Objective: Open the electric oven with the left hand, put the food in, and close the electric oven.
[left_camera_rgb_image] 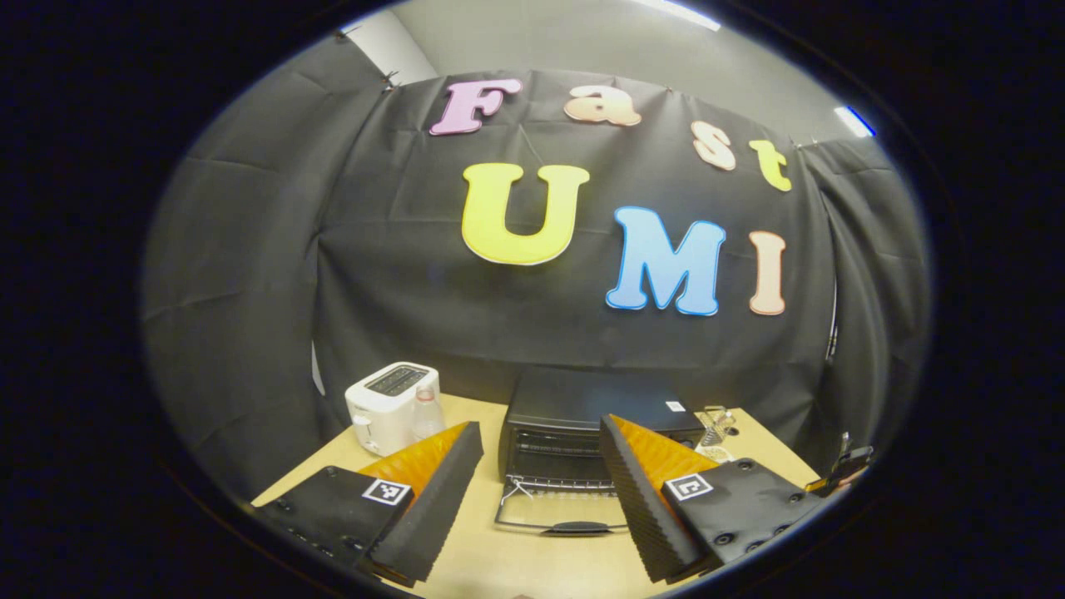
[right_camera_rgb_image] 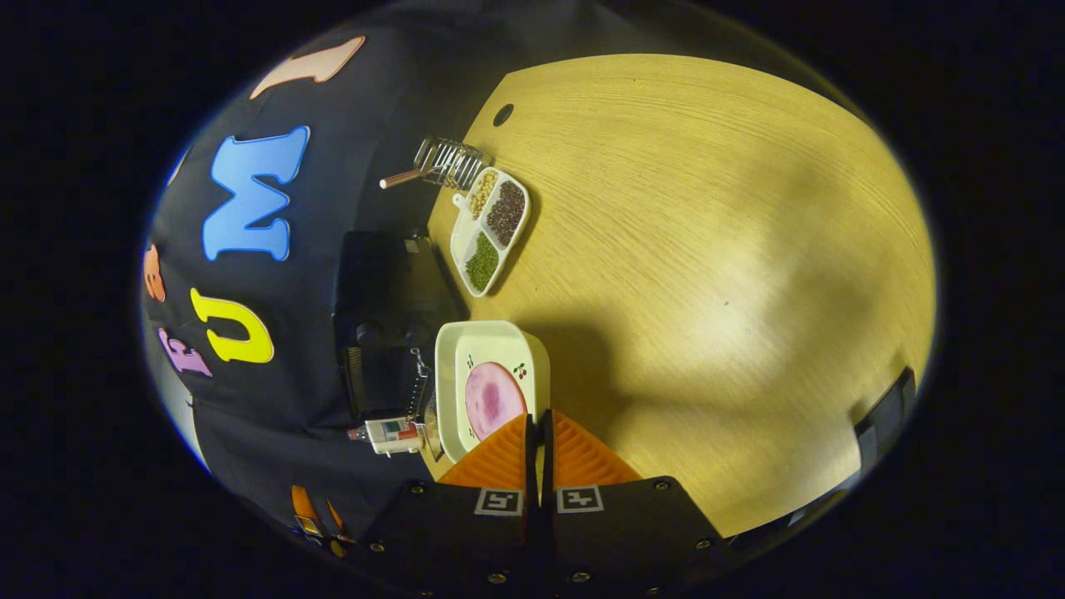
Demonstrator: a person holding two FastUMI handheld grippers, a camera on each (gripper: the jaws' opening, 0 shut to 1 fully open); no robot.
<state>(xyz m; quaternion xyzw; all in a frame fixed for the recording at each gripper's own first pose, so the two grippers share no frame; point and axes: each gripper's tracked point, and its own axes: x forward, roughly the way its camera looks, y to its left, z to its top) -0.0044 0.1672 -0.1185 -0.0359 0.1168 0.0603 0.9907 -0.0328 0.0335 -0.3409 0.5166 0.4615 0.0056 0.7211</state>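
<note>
With the oven (left_camera_rgb_image: 574,449) door down, my left gripper (left_camera_rgb_image: 541,491) hung spread; my right gripper (right_camera_rgb_image: 537,441) pinched the food tray's (right_camera_rgb_image: 491,337) rim, which I judged needed sliding inside.

Left tool (left_camera_rgb_image: 541,487) fingers wide apart; right tool (right_camera_rgb_image: 538,424) fingers pressed together.

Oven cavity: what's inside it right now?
The oven door lies open. A wire rack shows at its mouth; deeper in it is dark, partly hidden by the left gripper.
</note>
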